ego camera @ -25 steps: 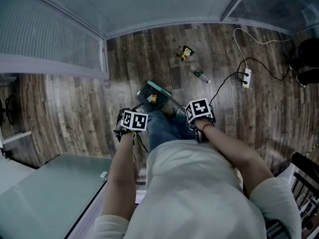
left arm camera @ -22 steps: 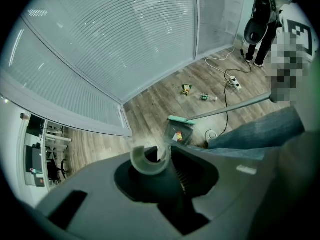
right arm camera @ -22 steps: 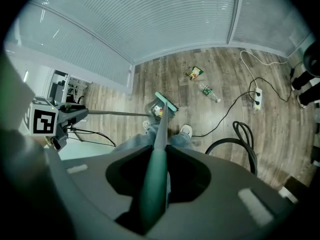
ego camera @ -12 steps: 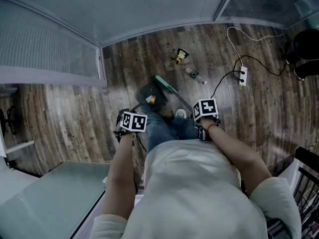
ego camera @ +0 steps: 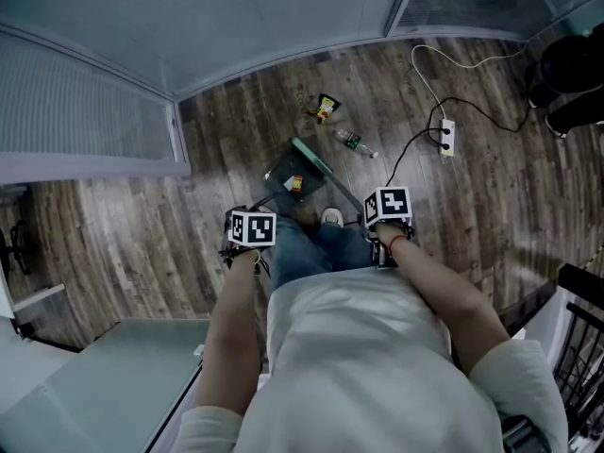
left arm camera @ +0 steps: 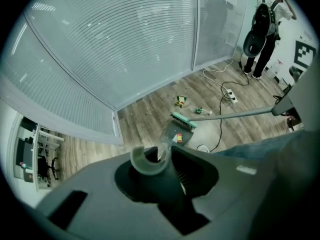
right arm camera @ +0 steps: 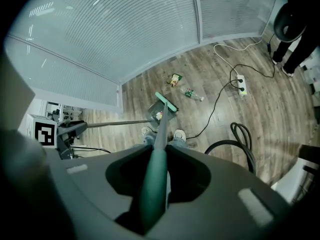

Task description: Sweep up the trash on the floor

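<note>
My left gripper (ego camera: 250, 229) (left arm camera: 165, 169) is shut on the dark handle of the dustpan (ego camera: 291, 179) (left arm camera: 176, 134), which rests on the wood floor with a small red-yellow scrap in it. My right gripper (ego camera: 387, 211) (right arm camera: 157, 169) is shut on the teal broom handle (right arm camera: 154, 184). The broom head (ego camera: 311, 159) (right arm camera: 166, 103) lies along the pan's far edge. Beyond it lie a yellow snack wrapper (ego camera: 326, 108) (right arm camera: 174, 79) and a small plastic bottle (ego camera: 354, 142) (right arm camera: 192, 94), both loose on the floor.
A white power strip (ego camera: 446, 138) (right arm camera: 242, 86) with trailing cables lies to the right of the trash. A black hose coil (right arm camera: 240, 139) sits near my feet. Glass partition walls with blinds close off the far side. A person (left arm camera: 265, 24) stands at the far right.
I have stepped forward; a shoe now shows between the grippers. The dustpan and broom head have moved closer to the wrapper and bottle. Both grips are unchanged.
</note>
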A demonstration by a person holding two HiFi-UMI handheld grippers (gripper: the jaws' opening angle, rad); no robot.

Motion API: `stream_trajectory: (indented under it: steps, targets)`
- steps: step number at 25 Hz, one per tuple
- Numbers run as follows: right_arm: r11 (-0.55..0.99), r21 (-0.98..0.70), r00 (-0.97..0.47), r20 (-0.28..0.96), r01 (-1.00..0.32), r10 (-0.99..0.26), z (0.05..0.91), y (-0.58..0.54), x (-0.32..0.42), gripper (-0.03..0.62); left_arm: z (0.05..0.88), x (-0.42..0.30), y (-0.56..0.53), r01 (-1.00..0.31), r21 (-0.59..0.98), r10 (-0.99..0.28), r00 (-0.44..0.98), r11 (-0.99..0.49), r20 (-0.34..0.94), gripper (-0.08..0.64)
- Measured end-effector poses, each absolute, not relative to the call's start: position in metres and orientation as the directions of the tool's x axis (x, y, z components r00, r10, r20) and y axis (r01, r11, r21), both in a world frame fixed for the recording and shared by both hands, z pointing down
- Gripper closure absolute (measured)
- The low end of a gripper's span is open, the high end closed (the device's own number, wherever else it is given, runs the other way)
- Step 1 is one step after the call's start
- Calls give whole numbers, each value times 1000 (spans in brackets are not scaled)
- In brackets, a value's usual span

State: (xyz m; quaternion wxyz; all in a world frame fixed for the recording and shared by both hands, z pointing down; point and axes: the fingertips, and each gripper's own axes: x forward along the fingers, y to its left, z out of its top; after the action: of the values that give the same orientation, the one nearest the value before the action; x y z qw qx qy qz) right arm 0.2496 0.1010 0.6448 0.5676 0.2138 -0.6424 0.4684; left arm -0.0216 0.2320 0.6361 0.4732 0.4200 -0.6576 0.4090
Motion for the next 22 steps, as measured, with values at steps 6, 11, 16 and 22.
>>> stream_trajectory:
  steps: [6, 11, 16, 22]
  targets:
    - [432, -360, -285, 930, -827, 231, 640, 77, 246, 495, 635, -31, 198, -931, -151, -178, -219, 332, 960, 468]
    - [393, -363, -309, 931, -845, 195, 635, 53, 238, 497, 632, -50, 172, -933, -163, -191, -232, 322, 954, 468]
    - [344, -372, -337, 928, -862, 158, 629, 27, 227, 496, 629, -71, 147, -929, -163, -203, -239, 334, 949, 468]
    - [277, -367, -349, 930, -888, 113, 626, 1, 207, 496, 630, -98, 121, -932, -140, -215, -220, 334, 951, 468]
